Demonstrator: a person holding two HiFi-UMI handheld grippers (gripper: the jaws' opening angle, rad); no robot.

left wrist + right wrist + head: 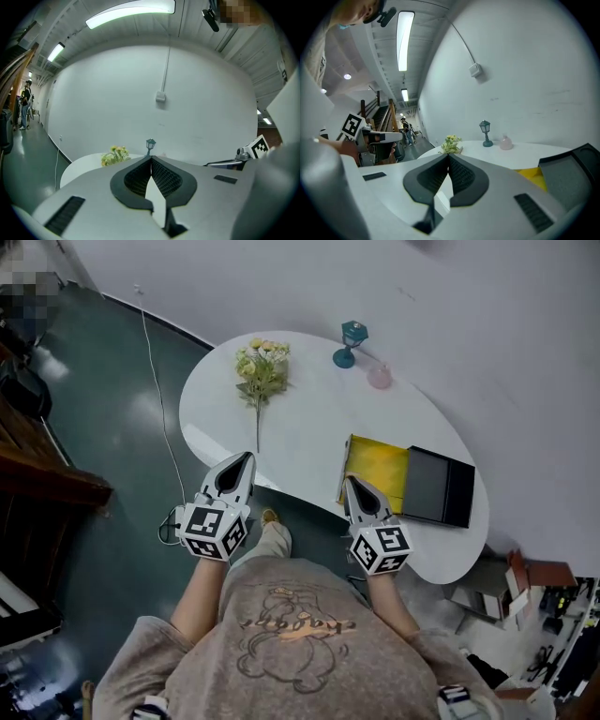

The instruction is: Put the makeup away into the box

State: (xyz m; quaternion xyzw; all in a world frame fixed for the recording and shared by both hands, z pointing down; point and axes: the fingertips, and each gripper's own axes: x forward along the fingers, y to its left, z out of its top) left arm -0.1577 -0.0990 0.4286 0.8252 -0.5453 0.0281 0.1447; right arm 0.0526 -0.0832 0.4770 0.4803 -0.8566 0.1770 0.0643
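While left gripper [242, 463] and right gripper [356, 486] hover clenched and empty, the bottle [379, 378] stands at the table's [309, 427] far edge; reaching past the box [380, 468] might topple the adjacent lamp [352, 341].

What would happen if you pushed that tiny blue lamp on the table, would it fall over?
It probably would tip: the lamp is tall, on a thin stem, with its wide head up high and only a small round foot. It looks light, so a nudge might slide it on the smooth table. Lifted by the stem, it likely stays stiff.
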